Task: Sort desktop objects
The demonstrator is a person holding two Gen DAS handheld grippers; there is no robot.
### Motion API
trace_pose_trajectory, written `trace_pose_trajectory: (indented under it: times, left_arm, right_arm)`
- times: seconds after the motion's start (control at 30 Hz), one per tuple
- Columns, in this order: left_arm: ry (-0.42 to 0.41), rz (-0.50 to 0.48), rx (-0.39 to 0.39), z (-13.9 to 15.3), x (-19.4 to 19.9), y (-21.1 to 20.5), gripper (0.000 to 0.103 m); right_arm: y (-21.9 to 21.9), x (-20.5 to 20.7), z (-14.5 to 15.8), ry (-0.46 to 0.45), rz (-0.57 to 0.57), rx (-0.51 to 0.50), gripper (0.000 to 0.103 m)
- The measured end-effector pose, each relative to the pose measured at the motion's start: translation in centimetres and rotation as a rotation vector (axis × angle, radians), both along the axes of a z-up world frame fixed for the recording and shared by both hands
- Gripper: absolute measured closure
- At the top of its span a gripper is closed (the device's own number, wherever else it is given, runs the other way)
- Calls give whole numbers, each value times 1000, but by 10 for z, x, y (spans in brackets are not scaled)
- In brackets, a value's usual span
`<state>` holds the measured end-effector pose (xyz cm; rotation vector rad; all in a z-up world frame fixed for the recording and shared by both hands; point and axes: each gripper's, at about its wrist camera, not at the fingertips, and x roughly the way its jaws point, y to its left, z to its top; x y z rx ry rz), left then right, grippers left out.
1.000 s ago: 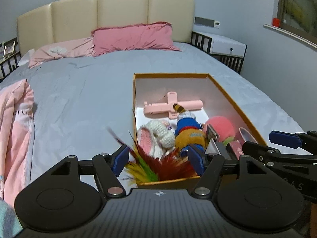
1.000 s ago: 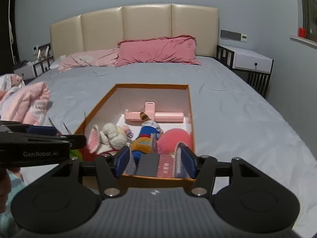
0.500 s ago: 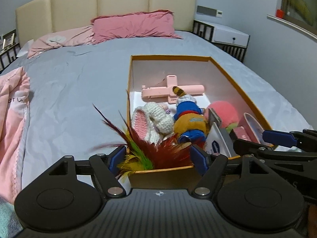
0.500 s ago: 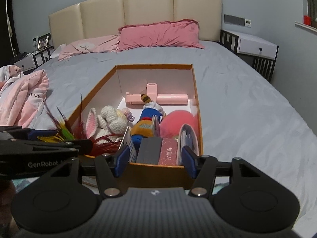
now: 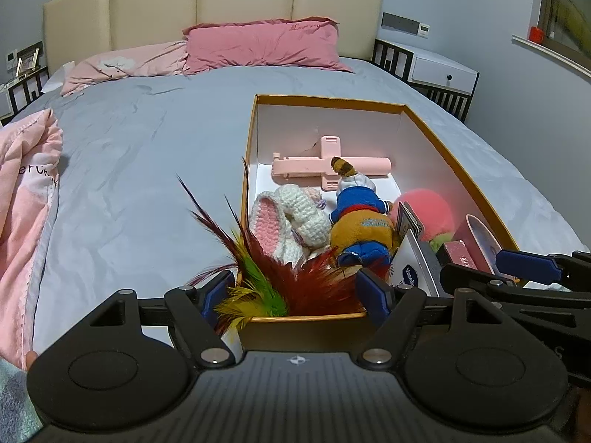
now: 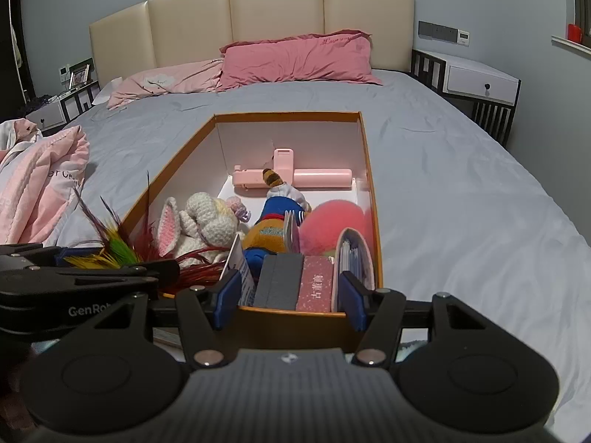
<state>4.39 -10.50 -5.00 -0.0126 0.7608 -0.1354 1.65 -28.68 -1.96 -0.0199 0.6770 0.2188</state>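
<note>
Feathers [image 5: 273, 277] overhang the near-left corner of the box [image 5: 458, 173]; left gripper [image 5: 295, 295], jaws just spread wide and clear of them, may snag them. Right gripper [image 6: 288, 295] stands spread, holding nothing.

Two pillows [image 6: 295, 59], one box [image 6: 373, 199], perhaps three plush toys [image 6: 207, 221].

Both fisheye views sit right behind their own fingers, tilted down, facing along the bed [image 5: 147, 155] toward the headboard [image 6: 258, 26]. Left wrist view: close over the near left corner of the orange box [image 5: 458, 170], right hand-held gripper [image 5: 524, 262] showing at its right edge. Right wrist view: close over the box's near right end, left hand-held gripper [image 6: 81, 258] at its left edge. Shared: box, its contents, bed, pillows, headboard.
</note>
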Motion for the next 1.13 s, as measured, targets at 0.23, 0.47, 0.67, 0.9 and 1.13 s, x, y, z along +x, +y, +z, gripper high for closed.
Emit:
trace_pose_trajectory:
  times: [0.23, 0.47, 0.67, 0.9, 1.13]
  left_arm:
    - [-4, -2, 5, -1, 0, 0, 18]
    - [2, 1, -4, -1, -1, 0, 18]
    - [6, 0, -12, -1, -1, 1, 18]
    - [3, -3, -12, -1, -2, 1, 18]
    - [0, -4, -10, -1, -2, 1, 18]
  right_arm:
    - [2, -1, -1, -3, -4, -8, 42]
    - [2, -1, -1, -2, -4, -7, 41]
    - [2, -1, -1, -1, -4, -6, 41]
    - [3, -1, -1, 1, -6, -9, 41]
    - [3, -2, -1, 0, -8, -14, 41]
